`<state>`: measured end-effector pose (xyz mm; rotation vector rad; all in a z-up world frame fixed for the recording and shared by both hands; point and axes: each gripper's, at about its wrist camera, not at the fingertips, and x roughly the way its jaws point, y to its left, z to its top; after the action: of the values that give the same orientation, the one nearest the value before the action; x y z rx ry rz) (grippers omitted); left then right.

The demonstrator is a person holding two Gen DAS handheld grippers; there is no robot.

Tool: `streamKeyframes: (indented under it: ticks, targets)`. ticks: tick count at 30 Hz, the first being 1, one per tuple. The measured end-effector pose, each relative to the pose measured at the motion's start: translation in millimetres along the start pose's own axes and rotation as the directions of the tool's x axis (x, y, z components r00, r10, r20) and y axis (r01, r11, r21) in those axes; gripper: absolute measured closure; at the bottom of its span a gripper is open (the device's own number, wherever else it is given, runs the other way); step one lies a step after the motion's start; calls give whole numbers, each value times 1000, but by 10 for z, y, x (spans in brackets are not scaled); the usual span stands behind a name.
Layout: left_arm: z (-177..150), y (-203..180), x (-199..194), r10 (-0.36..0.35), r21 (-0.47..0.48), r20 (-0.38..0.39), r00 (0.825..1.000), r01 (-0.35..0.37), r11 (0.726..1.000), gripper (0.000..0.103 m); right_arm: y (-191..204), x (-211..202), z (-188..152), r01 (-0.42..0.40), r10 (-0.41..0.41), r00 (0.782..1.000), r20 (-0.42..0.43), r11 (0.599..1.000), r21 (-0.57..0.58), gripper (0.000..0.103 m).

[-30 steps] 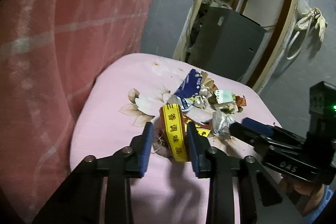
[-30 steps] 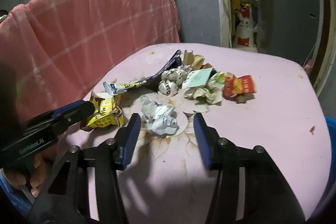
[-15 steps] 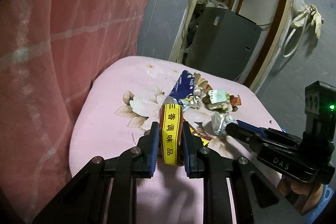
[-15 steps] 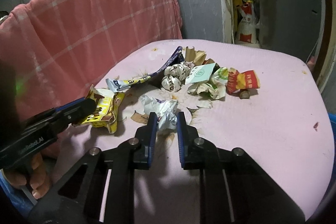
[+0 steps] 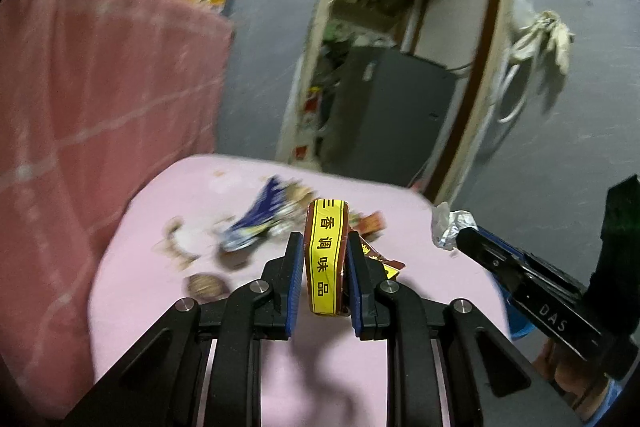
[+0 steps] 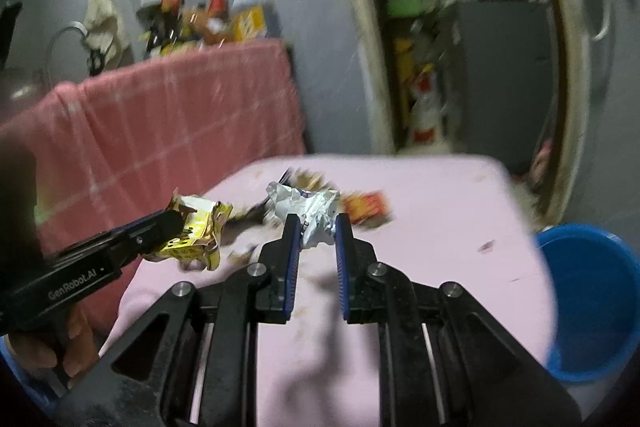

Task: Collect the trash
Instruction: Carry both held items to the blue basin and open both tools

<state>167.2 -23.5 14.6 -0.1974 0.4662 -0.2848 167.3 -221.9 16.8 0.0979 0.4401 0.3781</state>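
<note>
My left gripper (image 5: pixel 323 247) is shut on a yellow and brown seasoning packet (image 5: pixel 325 251), lifted above the pink floral table (image 5: pixel 440 267). My right gripper (image 6: pixel 317 225) is shut on a crumpled white wrapper (image 6: pixel 310 213), also raised off the table. In the left wrist view the right gripper (image 5: pixel 460 235) shows at the right edge with the white wrapper (image 5: pixel 446 229) at its tip. The right wrist view has the left gripper (image 6: pixel 176 221) at the left, holding the yellow packet (image 6: pixel 196 233). Several wrappers still lie on the table, among them a blue packet (image 5: pixel 260 219) and a red one (image 6: pixel 366 205).
A blue bucket (image 6: pixel 592 299) stands beside the table's right edge. A pink checked cloth (image 6: pixel 168 131) hangs behind the table, with bottles and clutter above it. A dark grey cabinet (image 5: pixel 392 111) sits in the doorway beyond.
Both grippers closed on their pieces of trash, the left on the yellow packet, the right on the white wrapper. Both then lifted up and drew back from the pile.
</note>
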Motion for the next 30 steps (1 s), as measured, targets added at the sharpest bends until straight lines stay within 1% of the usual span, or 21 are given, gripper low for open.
streamKeyframes:
  ticks: [2,5,7,10,13,17,19,21,25,27,30]
  targets:
    - [55,-213,15,-36,17,37,999,35,999,86,-102,-178,59,47,-46,997,57,999,-3,86]
    - [128,-493,42,-87,39,80,993,84,996,86,-279,-476,141,122,-121,983,141,993,-1,86]
    - [173,-714,86,-130,56,104,986,125,991,86,-416,-668,198,180,-177,966,190,984,4,86]
    - [227,-1014,166,-189,82,120,975,180,980,86,-598,-892,243,250,-246,939,238,968,13,86]
    - [259,-1308,252,-236,108,116,965,224,968,86,-815,-1062,263,310,-308,917,253,950,34,86]
    - [251,-1671,445,-285,134,74,956,274,952,86,-1119,-1232,202,368,-374,895,244,927,70,86]
    - [221,-1859,604,-304,144,30,952,297,944,86,-1298,-1304,138,392,-403,887,227,915,92,86]
    - [192,-1985,746,-311,147,-15,950,310,939,86,-1458,-1301,93,409,-425,883,198,905,120,86]
    - [115,-2208,1114,-299,139,-132,945,316,938,86,-1728,-1250,-36,432,-455,880,135,886,167,86]
    - [81,-2274,1284,-292,127,-179,939,317,940,86,-1835,-1222,-105,439,-463,880,108,879,187,86]
    - [2,-2350,1497,-269,129,-231,935,303,944,86,-1999,-1143,-203,447,-469,882,57,867,219,86]
